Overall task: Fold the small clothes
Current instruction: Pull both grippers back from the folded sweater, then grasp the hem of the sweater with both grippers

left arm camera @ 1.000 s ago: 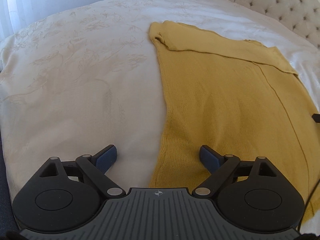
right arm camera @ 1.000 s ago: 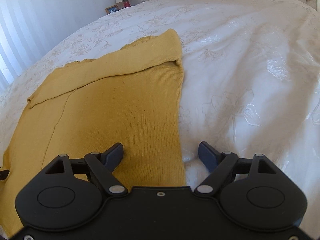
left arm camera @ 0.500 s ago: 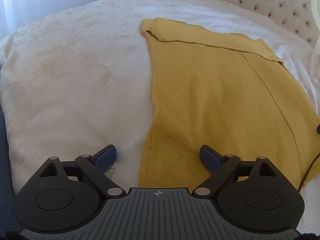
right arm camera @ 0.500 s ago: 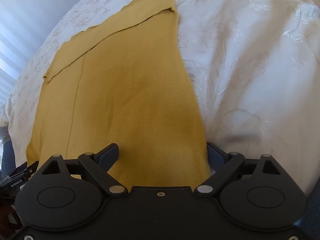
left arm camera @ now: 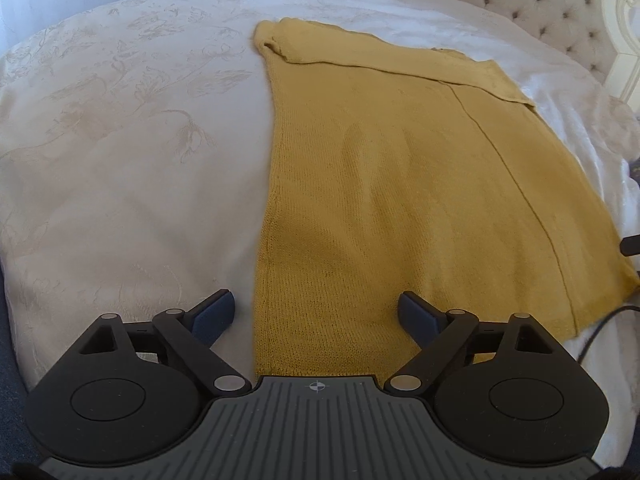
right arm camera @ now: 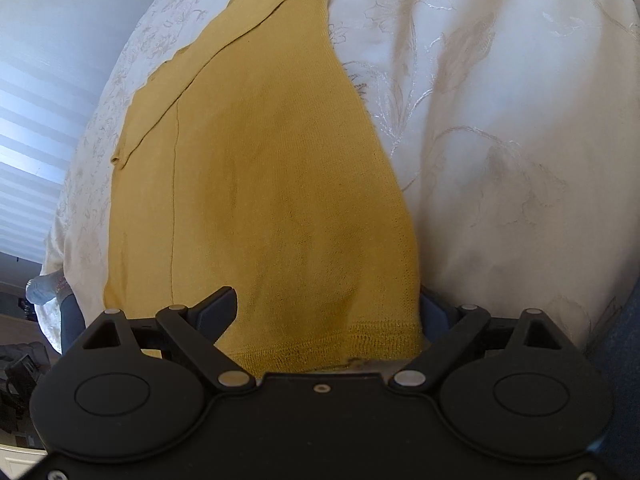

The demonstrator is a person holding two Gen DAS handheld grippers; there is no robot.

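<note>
A mustard-yellow knit garment (left arm camera: pixel 404 184) lies flat on the white embroidered bedspread (left arm camera: pixel 120 152), its sleeves folded across the far end. My left gripper (left arm camera: pixel 316 312) is open over the garment's near left corner, one finger over the bedspread and one over the cloth. In the right wrist view the same garment (right arm camera: pixel 272 184) fills the middle. My right gripper (right arm camera: pixel 328 304) is open and straddles the near right corner at the ribbed hem (right arm camera: pixel 344 340); the cloth hides part of its right finger.
A tufted cream headboard (left arm camera: pixel 552 4) stands at the far right. The bed's near edge drops to dark floor (right arm camera: pixel 616 344). Part of the other gripper (left arm camera: pixel 631 245) and a black cable (left arm camera: pixel 600 328) show at the right. Window blinds (right arm camera: pixel 28 128) are at the left.
Both grippers have drawn back toward the garment's near hem. The right gripper has tilted down, and the hem corner now lies between its open fingers. Both stayed open.
</note>
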